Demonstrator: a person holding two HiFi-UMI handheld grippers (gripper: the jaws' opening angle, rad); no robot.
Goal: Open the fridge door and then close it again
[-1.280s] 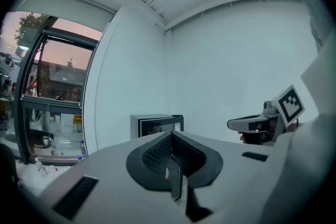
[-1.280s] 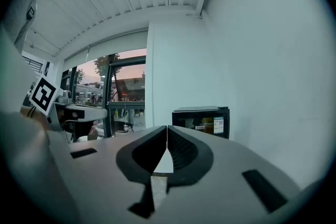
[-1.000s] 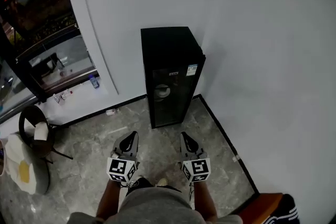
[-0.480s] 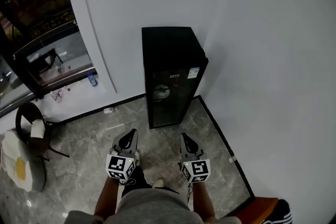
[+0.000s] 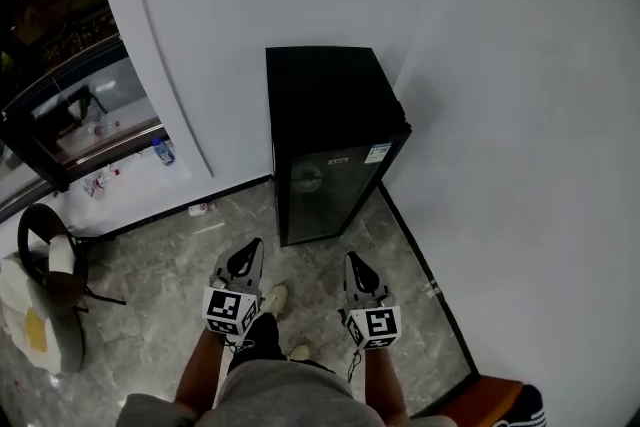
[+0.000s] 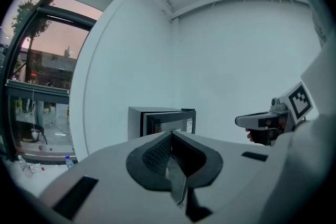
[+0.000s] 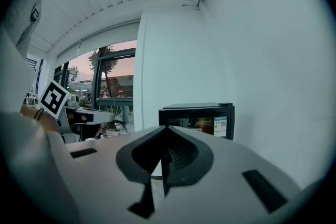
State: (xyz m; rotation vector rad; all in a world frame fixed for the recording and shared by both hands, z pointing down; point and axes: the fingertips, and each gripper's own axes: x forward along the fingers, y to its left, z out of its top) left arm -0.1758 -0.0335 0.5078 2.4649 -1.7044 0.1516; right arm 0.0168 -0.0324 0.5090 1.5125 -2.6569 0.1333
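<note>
A small black fridge (image 5: 330,115) stands on the floor against the white wall, its glass door (image 5: 322,193) closed and facing me. My left gripper (image 5: 246,259) and right gripper (image 5: 358,267) are held side by side a little short of the door, pointing at it, touching nothing. Both are shut with nothing between the jaws. Beyond the closed tips of my left gripper (image 6: 170,134), its view shows the fridge (image 6: 163,120), with the right gripper (image 6: 262,122) at the side. In the right gripper view the fridge (image 7: 202,119) lies past the shut right gripper (image 7: 165,129).
A large window (image 5: 60,65) with a sill and a bottle (image 5: 160,152) fills the left. A chair with a cushion (image 5: 45,275) stands at the lower left. The right wall (image 5: 520,165) runs close beside the fridge. An orange object (image 5: 490,397) lies at the bottom right.
The view has moved closer to the fridge, which now sits nearer and larger. Both grippers travelled forward with me and stayed shut.
</note>
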